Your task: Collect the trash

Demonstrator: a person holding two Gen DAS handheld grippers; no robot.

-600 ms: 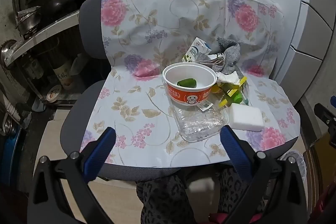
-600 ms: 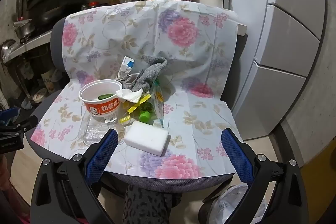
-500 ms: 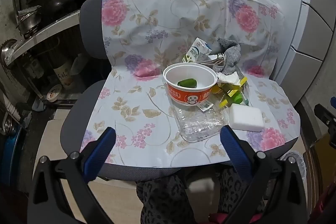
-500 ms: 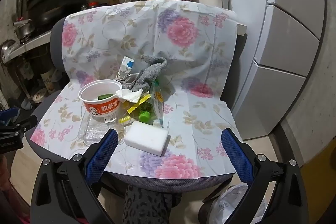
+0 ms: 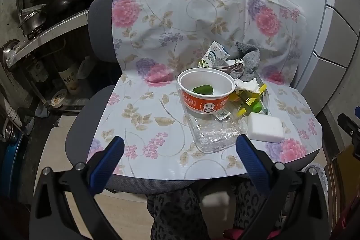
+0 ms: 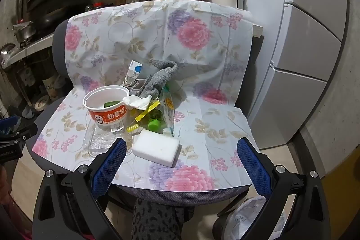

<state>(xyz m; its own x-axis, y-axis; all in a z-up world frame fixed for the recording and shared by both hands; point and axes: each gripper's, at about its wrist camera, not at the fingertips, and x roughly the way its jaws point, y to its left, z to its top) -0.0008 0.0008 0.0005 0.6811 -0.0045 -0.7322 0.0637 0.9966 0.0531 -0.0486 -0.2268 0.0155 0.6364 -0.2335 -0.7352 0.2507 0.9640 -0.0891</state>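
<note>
Left tool [image 5: 180,150] and right tool [image 6: 181,152] both gape wide, empty, short of the chair's front edge. On the floral cloth [image 5: 144,109]: clear plastic tray [image 5: 216,134], white sponge [image 6: 155,147], orange paper bowl [image 5: 205,91], milk carton [image 5: 213,56], grey sock [image 6: 160,78] behind.

Chair seat under floral cloth [image 5: 144,114]: left half bare, free approach there. Right half crowded, 1 tight cluster: orange paper bowl [image 5: 205,93] over a flattened clear plastic container [image 5: 213,132], white sponge block [image 6: 156,147] just beside it at the near edge. Behind these, crumpled tissue [image 6: 137,101], yellow wrappers, green cap, grey cloth [image 6: 160,78], carton [image 5: 213,56] against the chair back. Cloth right of the sponge bare. Fridge [image 6: 303,60] closes the right side; bagged bin [image 6: 249,219] on the floor below.
</note>
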